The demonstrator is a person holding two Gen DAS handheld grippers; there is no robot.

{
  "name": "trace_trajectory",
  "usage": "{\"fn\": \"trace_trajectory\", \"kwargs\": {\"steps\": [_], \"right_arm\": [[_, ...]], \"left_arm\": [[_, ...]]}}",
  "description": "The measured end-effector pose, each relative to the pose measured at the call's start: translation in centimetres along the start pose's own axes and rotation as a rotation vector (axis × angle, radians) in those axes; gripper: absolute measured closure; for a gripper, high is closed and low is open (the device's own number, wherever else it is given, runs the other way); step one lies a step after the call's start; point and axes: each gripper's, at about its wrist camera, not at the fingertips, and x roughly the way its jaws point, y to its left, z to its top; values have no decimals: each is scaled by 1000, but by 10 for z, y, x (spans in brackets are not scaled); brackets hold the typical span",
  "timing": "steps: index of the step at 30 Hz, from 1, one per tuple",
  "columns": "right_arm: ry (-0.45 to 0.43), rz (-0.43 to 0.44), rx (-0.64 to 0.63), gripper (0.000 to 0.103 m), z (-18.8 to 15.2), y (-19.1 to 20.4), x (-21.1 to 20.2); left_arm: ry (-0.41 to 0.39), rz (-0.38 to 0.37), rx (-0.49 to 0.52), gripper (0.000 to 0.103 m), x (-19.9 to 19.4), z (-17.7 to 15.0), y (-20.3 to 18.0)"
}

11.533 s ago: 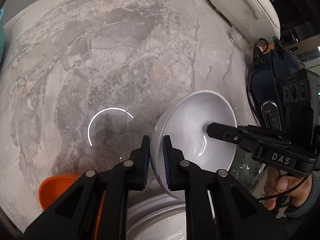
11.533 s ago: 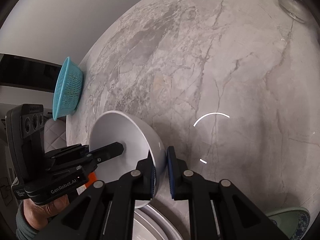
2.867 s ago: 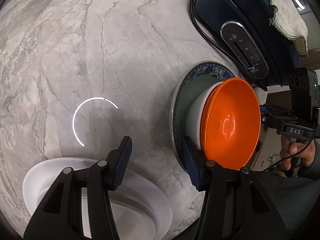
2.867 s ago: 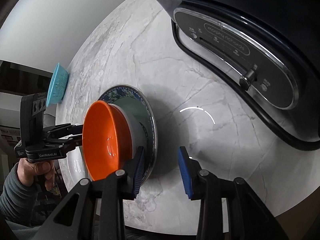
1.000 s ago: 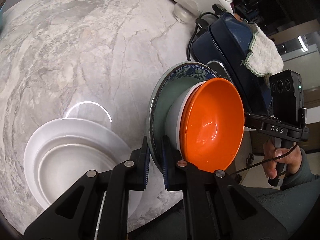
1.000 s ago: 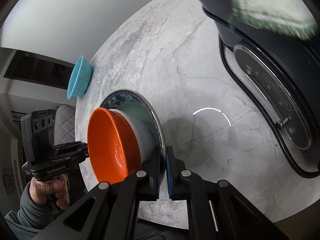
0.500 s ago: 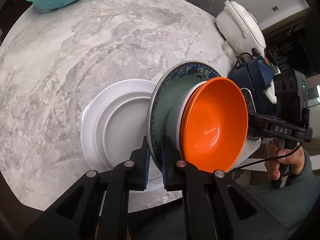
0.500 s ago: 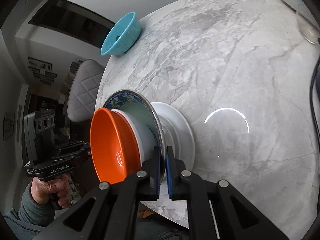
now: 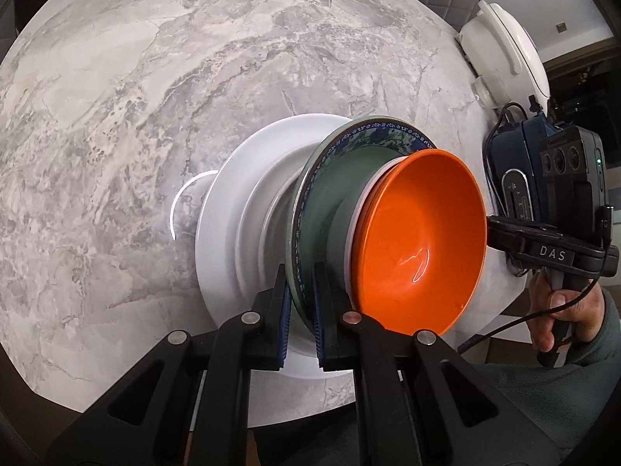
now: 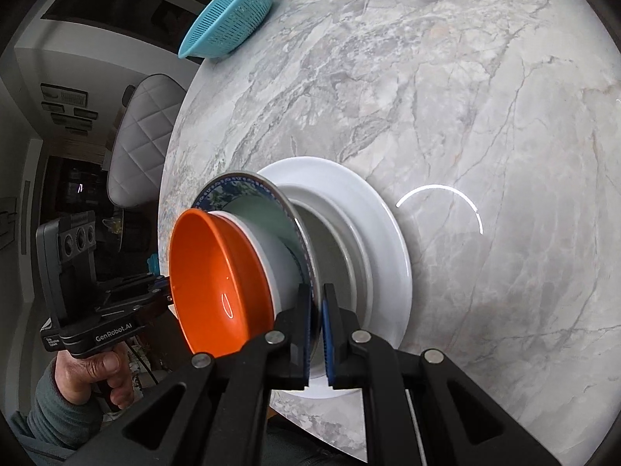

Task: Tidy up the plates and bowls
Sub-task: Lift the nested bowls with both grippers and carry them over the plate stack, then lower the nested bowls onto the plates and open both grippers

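Observation:
My left gripper (image 9: 299, 291) and my right gripper (image 10: 317, 306) are each shut on opposite rims of a green plate with a blue patterned border (image 9: 330, 194) (image 10: 256, 204). The plate carries a white bowl (image 9: 359, 209) (image 10: 271, 260) with an orange bowl (image 9: 419, 233) (image 10: 213, 279) nested in it. I hold this stack just above a large white plate (image 9: 233, 209) (image 10: 372, 225) that lies on the marble table (image 9: 136, 97) (image 10: 465, 97). Whether the stack touches the white plate I cannot tell.
A teal colander (image 10: 229, 19) stands at the table's far edge. A white appliance (image 9: 508, 46) and a dark blue appliance with a cord (image 9: 512, 163) stand at the right. A padded chair (image 10: 143, 139) is beside the table.
Both grippers have carried the green plate with its two bowls leftward from beside the blue appliance to over the white plate. The grips have not changed.

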Motion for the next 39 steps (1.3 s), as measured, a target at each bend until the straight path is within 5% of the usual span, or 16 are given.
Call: {"fn": "trace_trajectory", "kwargs": {"steps": [19,34,36,38,39], "right_arm": [[20,-44,7,94,0,-8,17],[-21,-113,-17,86,-2,4,14],[-44,-131,-16,82,-3,5,9],[-70,-149,-4,76,-5,5,3],[-84,-157,4,71,-7,4,-1]], "left_arm": [[39,-12,-3,95,28,5,7],[-28,-41,-22,88,18,-1,16],[-50,-10,-20,75,11,-6,18],[-82,27,-36,41,1,-12,23],[-99,13,-48,37,-5,-15,28]]}}
